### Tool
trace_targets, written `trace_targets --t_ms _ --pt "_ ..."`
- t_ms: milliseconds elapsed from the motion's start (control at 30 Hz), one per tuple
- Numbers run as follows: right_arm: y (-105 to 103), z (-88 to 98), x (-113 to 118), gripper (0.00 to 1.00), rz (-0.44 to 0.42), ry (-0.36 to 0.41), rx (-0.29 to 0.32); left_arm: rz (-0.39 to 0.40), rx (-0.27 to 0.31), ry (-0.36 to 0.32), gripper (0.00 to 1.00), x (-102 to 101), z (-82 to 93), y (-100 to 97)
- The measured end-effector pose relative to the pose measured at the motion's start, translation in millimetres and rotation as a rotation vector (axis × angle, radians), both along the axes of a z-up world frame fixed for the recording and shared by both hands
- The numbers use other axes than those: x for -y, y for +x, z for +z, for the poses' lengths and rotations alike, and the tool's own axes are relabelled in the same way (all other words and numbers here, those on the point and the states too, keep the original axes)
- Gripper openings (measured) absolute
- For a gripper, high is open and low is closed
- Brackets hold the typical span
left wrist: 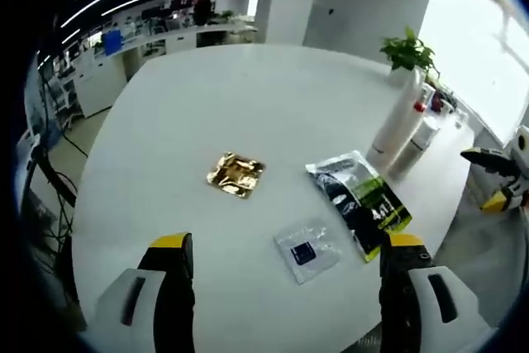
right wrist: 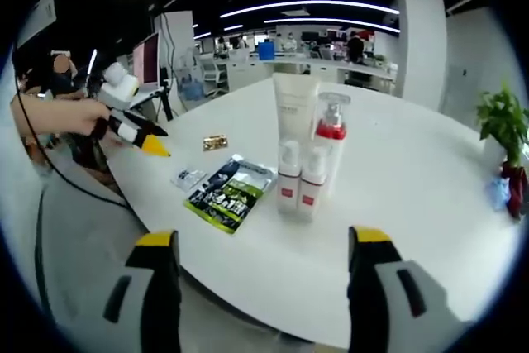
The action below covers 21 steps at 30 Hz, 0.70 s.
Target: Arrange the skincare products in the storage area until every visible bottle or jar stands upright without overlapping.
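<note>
While both my grippers hang off the table's edge with nothing in them, I judge this the approach stage: nothing is being handled yet.

Left gripper (left wrist: 285,266): jaws spread wide, empty, over the near rim of the white table (left wrist: 248,105). Right gripper (right wrist: 260,258): jaws likewise wide apart, empty, below the table's rim and pointed at the bottles.

Bottles stand in a tight cluster on the table, all upright as far as I can see:
- tall white tube (right wrist: 293,113), smooth plastic, flat-topped, at the back
- pump bottle (right wrist: 332,134) with red collar, clear-looking head, beside the tube
- two small white bottles (right wrist: 299,183) with red labels in front, touching or nearly so; I cannot tell which.

Flat items, well apart from the cluster:
- dark pouch (left wrist: 359,197) with green print, glossy film, lying flat
- clear sachet (left wrist: 307,251), thin crinkled plastic with dark square inside
- gold foil sachet (left wrist: 236,174), crumpled, reflective.

Potted plant (left wrist: 407,51) sits at the far edge.

Next move, as I read it: close in with the right gripper on the front pair and space them if they touch. Tall narrow shapes look tippy; a low, gentle grip seems wise.
</note>
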State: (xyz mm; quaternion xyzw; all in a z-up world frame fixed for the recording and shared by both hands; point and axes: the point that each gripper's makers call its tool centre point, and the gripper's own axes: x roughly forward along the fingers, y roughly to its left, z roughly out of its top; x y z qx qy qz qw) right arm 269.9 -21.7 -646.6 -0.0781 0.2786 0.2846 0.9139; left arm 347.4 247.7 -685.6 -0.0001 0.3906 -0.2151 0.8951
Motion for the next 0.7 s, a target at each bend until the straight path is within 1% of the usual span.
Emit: trace_targets --t_ms 200,367,567,700 --pt "0.5 -0.5 0.9 0.84 -0.008 -0.001 -0.006 -0.036 -0.009 0.027 0.91 3.1 -6.9 17.3" --pt "1.4 -2.4 3.3 0.84 -0.016 -0.006 -0.011 -0.083 -0.028 0.063 0.91 6.7 -16.8 29.8" --pt "3.0 -2.9 6.8 0.84 -0.036 -0.006 -0.012 -0.108 -0.04 0.088 0.91 4.8 -22.8 44.5" --pt "3.9 -3.6 9.0 0.84 -0.046 -0.009 -0.012 -0.134 -0.048 0.126 0.9 1.6 -28.2 56.8"
